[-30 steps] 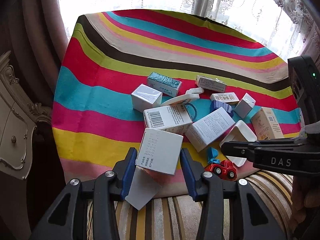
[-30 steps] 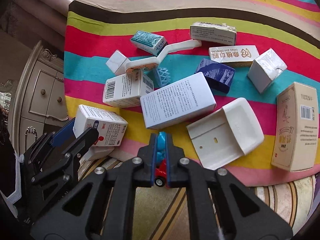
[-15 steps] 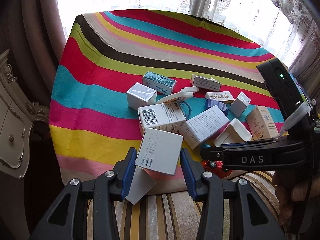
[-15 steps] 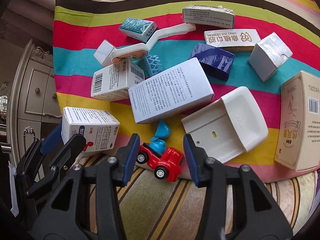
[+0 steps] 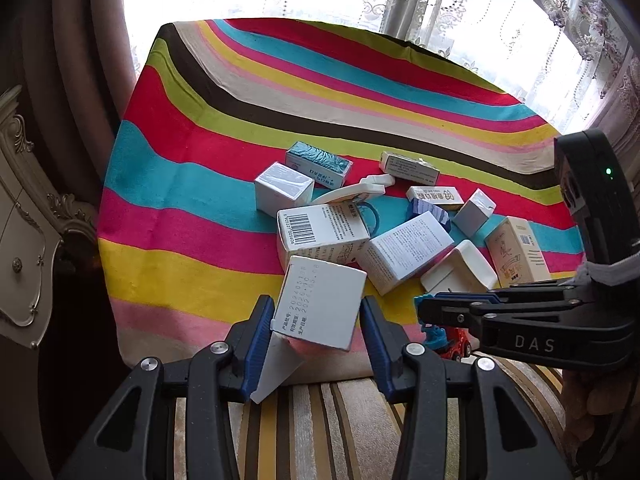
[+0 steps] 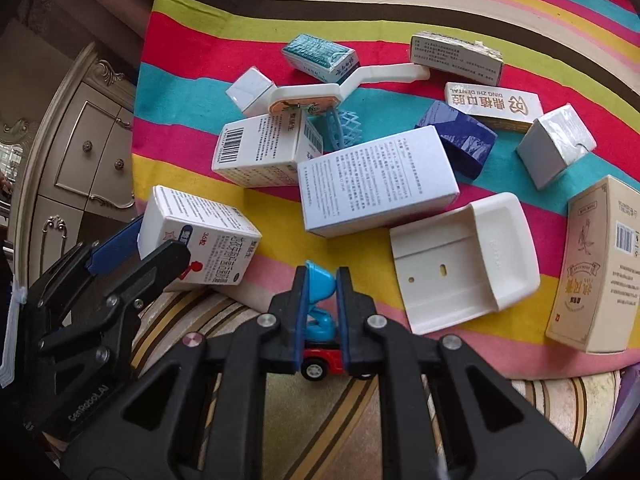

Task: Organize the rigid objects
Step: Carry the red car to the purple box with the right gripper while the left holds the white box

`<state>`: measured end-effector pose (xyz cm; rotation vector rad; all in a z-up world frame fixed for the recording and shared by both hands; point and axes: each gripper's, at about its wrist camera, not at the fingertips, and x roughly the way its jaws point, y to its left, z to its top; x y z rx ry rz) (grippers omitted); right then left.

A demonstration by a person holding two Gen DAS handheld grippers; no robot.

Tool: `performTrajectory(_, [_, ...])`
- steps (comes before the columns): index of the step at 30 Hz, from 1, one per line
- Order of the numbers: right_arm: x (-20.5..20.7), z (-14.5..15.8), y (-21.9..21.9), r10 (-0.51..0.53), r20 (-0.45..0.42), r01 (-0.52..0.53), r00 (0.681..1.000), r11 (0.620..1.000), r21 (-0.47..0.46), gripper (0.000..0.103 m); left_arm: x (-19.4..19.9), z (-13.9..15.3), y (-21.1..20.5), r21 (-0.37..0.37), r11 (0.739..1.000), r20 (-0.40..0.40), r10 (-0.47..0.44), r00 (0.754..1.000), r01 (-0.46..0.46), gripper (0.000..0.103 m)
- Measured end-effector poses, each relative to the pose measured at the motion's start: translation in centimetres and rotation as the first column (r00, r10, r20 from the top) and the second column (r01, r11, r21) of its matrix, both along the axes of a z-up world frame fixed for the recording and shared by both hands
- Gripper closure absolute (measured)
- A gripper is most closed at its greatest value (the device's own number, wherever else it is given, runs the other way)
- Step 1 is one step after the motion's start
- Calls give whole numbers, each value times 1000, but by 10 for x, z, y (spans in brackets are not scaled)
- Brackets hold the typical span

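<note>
- Clearly the pick-up step is in hand: the right gripper (image 6: 320, 316) has its jaws clamped on the toy car (image 6: 320, 356), the blue pads squeezing its blue upper part while the red body and a wheel show below.
- The toy car sits at the near edge of the striped cloth (image 6: 400, 4), right where the cloth meets the striped cushion (image 6: 320, 412) — whether it is lifted clear or touching I cannot tell.
- The left gripper (image 5: 320, 332) stands just beside it, its fingers bracketing a white medicine box (image 5: 324, 304) with an opened flap hanging down; the pads appear to press its sides, so I read it as held.
- Next, in my judgement, each held item needs lifting clear of the clutter and carrying to a sorted spot — the bare cloth beyond the pile looks the likeliest room, though no container is in view.
- The car's narrow blue top is a small purchase; it may twist in the pads during a lift.
- Readable writing: "DAS" on the right gripper's side in the left view, "GenRobot.AI" on the left gripper in the right view.
- A flat box (image 6: 492, 106) reads "DING ZHI DENTAL" upside down; the held box carries printed dates, too small to read surely.
- Another white box (image 6: 272, 152) shows a barcode; most other print is Chinese.
</note>
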<state>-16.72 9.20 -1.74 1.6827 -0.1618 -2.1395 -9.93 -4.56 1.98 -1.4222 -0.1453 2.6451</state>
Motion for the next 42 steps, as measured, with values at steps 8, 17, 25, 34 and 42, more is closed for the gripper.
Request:
performTrajectory(8, [38,25,50,-20,-29,16,999,994,-104,87,10,6,5,28,999,-6,-19,1000,19,58])
performTrajectory(17, [63,49,91,-99,-75,82,992,976,-202,87,17,16,15,72,996,-10,-54,998,55,58])
performTrajectory(25, [101,88,173,-237,-165,200,958,956,-213,87,25,28,44,146,981,-25,-123,992,126,58])
performTrajectory(34, [135,93,300,-428,-215,410,878,903,-125,87,35,33,87,252,944,-9,-216,976,211,58])
performTrajectory(42, [131,53,363,-478,-232,496,847,868,23,87,43,37,119,234,934,-7,-276,961,270,58])
